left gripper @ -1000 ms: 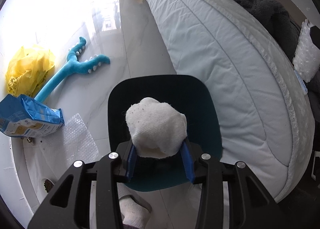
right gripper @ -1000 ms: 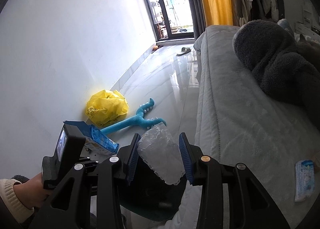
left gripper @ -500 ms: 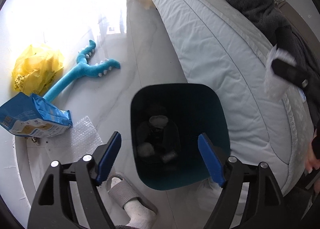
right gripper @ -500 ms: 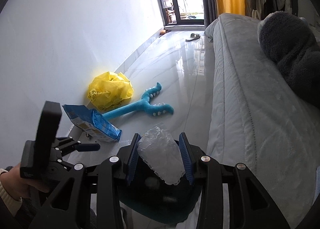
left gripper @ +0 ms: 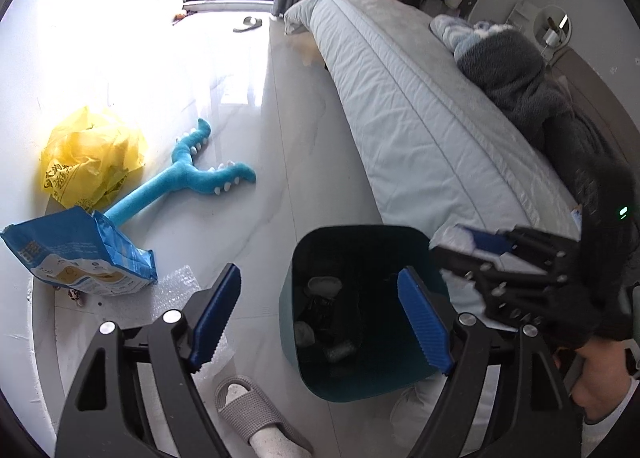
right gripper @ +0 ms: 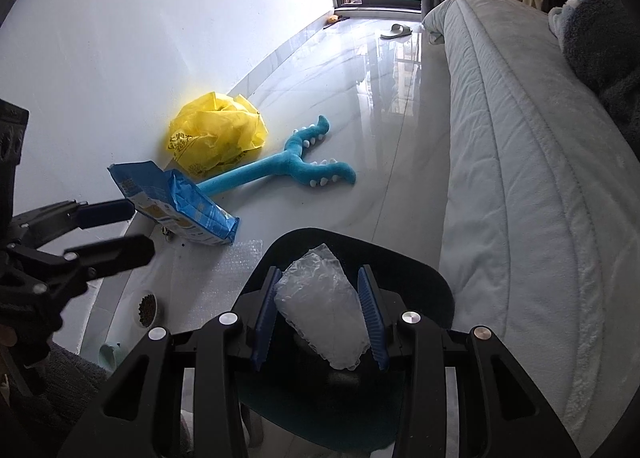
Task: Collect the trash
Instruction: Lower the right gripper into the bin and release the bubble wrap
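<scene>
A dark teal trash bin (left gripper: pixel 308 374) stands on the floor beside the bed, with several pieces of trash inside. My left gripper (left gripper: pixel 320 316) is open and empty just above the bin's near side. My right gripper (right gripper: pixel 320 312) is shut on a crumpled clear bubble wrap piece (right gripper: pixel 322 314) and holds it over the bin (right gripper: pixel 420 278). The right gripper also shows in the left wrist view (left gripper: pixel 472 246) at the bin's right rim. A flat sheet of bubble wrap (left gripper: pixel 176 286) lies on the floor left of the bin.
A blue snack bag (left gripper: pixel 76 258), a yellow plastic bag (left gripper: pixel 92 158) and a blue plush toy (left gripper: pixel 192 178) lie on the floor by the wall. The bed (left gripper: pixel 420 118) runs along the right. My slippered foot (left gripper: pixel 256 414) is beside the bin. A small pet bowl (right gripper: pixel 146 308) sits at left.
My left gripper opened and dropped the white wad into the bin, then tilted up. My right gripper moved over the bin with the bubble wrap in it.
</scene>
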Available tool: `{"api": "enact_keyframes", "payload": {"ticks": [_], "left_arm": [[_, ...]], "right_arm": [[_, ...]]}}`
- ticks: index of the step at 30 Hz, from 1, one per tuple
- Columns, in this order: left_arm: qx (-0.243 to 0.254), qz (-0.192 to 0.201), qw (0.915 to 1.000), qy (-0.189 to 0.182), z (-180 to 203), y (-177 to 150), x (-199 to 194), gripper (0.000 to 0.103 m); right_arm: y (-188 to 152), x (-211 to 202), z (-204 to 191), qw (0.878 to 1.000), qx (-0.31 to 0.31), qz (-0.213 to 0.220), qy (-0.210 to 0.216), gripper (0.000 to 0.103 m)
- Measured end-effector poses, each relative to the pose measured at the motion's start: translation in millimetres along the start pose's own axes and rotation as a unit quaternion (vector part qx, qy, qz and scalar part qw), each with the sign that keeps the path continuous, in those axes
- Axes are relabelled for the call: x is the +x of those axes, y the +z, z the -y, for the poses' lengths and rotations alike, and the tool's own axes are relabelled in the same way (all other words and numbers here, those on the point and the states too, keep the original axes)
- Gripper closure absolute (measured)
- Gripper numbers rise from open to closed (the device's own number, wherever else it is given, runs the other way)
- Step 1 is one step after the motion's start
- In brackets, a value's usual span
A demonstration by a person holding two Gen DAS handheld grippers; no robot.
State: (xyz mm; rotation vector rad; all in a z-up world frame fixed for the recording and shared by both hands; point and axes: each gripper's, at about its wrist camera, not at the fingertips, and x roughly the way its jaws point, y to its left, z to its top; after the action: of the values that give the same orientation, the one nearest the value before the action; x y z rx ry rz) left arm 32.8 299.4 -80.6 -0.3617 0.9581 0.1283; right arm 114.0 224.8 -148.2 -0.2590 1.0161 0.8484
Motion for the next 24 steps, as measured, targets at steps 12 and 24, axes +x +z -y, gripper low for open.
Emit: {"api": "enact_keyframes", "payload": {"ticks": [12,24], "left_arm": [[0.029,0.118,0.9925,-0.008,4.5,14.2,-49.3,0.020],[0.027,0.195,0.9801,-0.028,24.2,21.6,-81.9,0.018]], "right_arm": [[-10.4,41.1,-12.4,0.998,-0.009,-0.057,0.005,0.057],[-18.6,24.0,3.2,0.998,0.008,-0.059,-0.010,0.033]]}}
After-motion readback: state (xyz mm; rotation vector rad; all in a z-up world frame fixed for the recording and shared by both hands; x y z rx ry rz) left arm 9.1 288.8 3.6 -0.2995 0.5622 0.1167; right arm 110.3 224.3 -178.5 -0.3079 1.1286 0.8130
